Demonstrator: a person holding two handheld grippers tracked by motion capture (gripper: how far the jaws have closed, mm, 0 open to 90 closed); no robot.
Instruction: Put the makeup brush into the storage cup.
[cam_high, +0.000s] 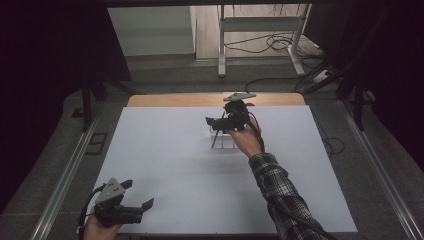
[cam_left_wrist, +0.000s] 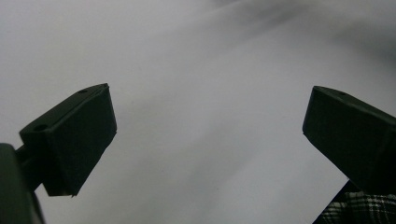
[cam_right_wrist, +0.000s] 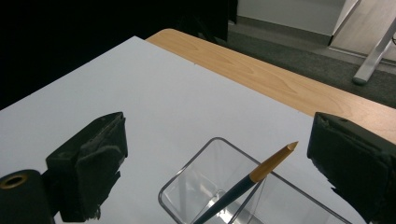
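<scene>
A clear square container (cam_right_wrist: 183, 181) stands on the white table top (cam_high: 165, 155), toward the far middle. In it leans a pencil (cam_right_wrist: 262, 169) with a dark blue shaft and a yellow-brown pointed end sticking up past the rim. My right gripper (cam_right_wrist: 217, 136) hovers just above the container (cam_high: 223, 141), open, one jaw on each side of the pencil's tip and apart from it. In the high view the right gripper (cam_high: 225, 119) is held by a hand in a plaid sleeve. My left gripper (cam_high: 138, 194) sits low at the near left corner, open and empty (cam_left_wrist: 208, 121) over bare white surface.
A strip of wooden table edge (cam_high: 175, 100) runs along the far side, with grey floor beyond. A white metal frame (cam_high: 260, 24) and loose cables (cam_high: 272, 42) stand on the floor at the back. Dark curtains flank both sides. The plaid sleeve (cam_left_wrist: 359, 210) shows in the left gripper view.
</scene>
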